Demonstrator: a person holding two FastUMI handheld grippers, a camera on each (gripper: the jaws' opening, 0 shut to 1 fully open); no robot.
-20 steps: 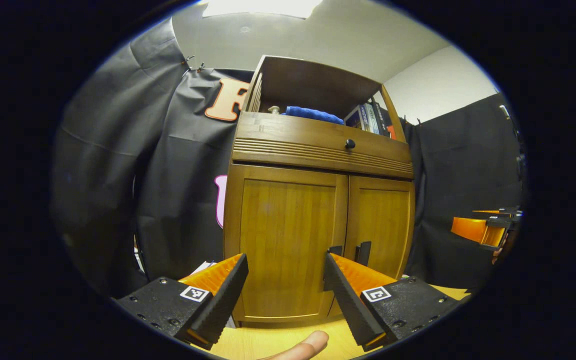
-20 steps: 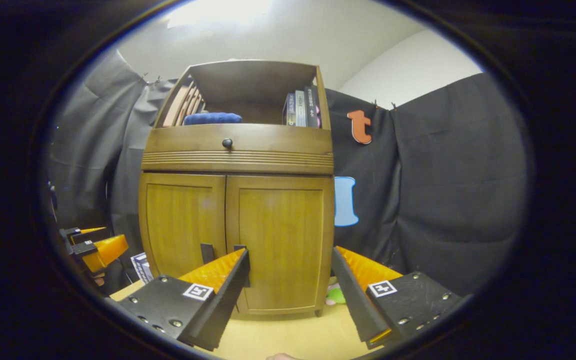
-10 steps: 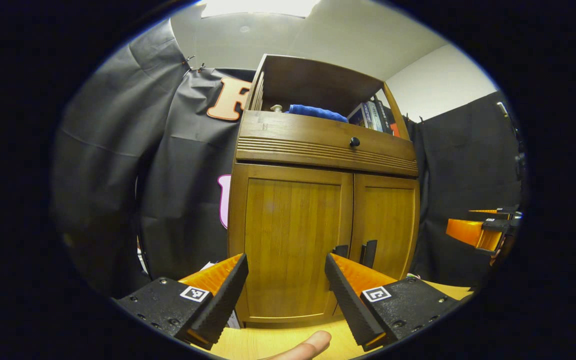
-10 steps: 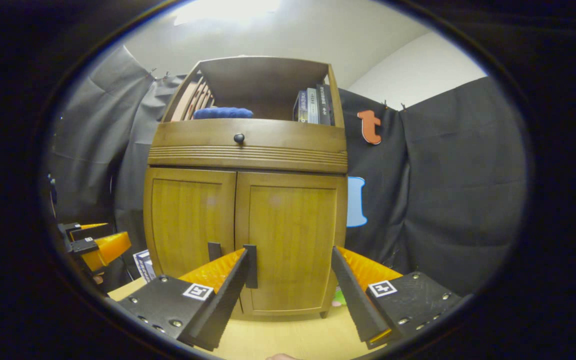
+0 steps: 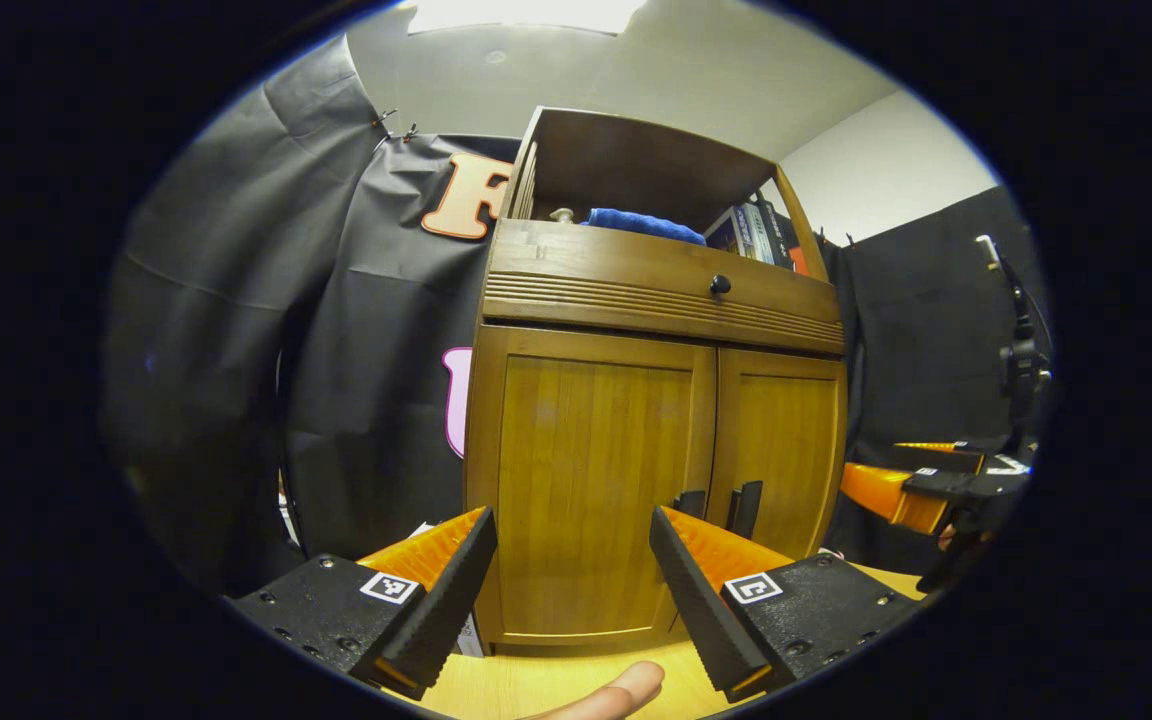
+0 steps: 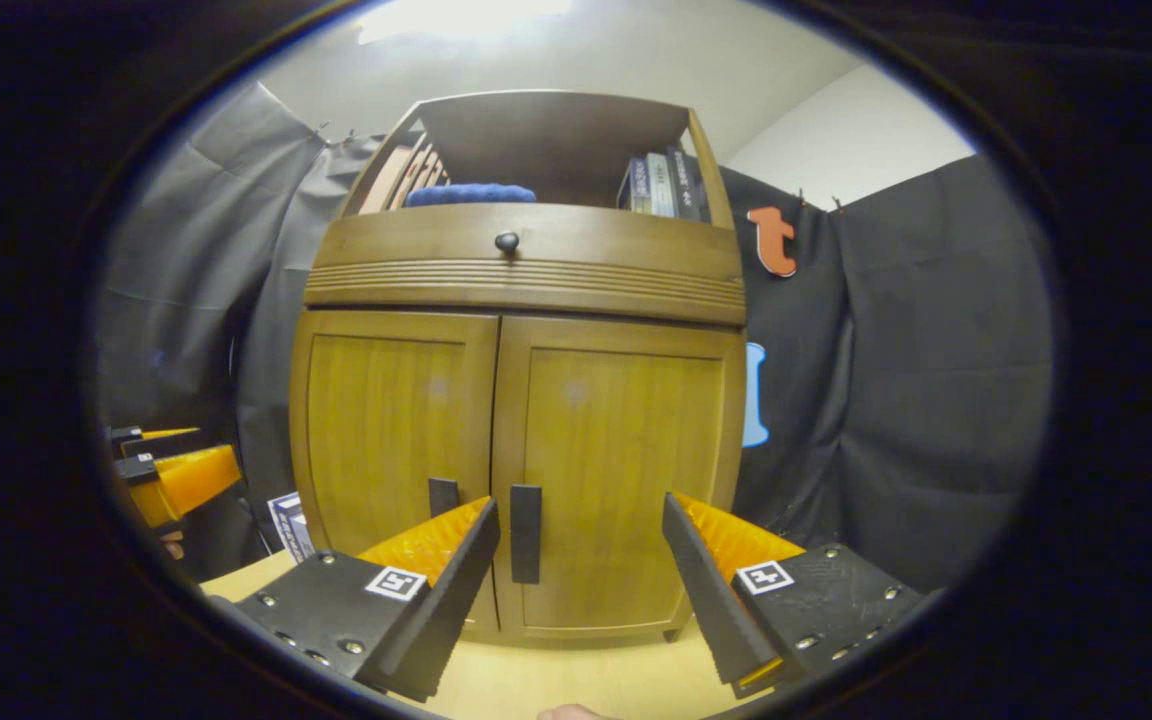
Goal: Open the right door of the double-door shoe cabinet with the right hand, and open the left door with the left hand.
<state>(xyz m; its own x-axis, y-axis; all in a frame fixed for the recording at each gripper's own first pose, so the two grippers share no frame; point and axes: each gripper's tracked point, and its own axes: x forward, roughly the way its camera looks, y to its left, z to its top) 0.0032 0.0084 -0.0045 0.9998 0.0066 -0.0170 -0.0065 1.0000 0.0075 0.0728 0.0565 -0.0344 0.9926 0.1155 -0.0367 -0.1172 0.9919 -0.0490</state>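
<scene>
You are working the approach step: both doors are lying flush and shut, and neither gripper is touching the cabinet (image 6: 521, 300) yet. In the right gripper view, your right gripper (image 6: 581, 560) is facing the right door (image 6: 626, 470) with its fingers spread apart and nothing between them; the right handle (image 6: 525, 533) is showing in the gap, nearer your left finger than your right. In the left gripper view, your left gripper (image 5: 571, 565) is likewise standing open and empty in front of the left door (image 5: 586, 480), and the left handle (image 5: 689, 503) is peeking out just above its right finger.

The task is naming the right door first, so the next move is calling for you to centre the right handle between the open fingers, advance until the bar is sitting between the pads, close on it, and pull along the hinge's arc. The handles are standing close together at the middle seam, so a sloppy approach is risking a brush against the neighbouring bar.

Count, as seen here: one cabinet, two doors, two dark vertical handles, one drawer with one round knob (image 6: 507, 241), two grippers. The cabinet is standing on a pale wooden surface (image 6: 576, 680), against the black cloth.
</scene>
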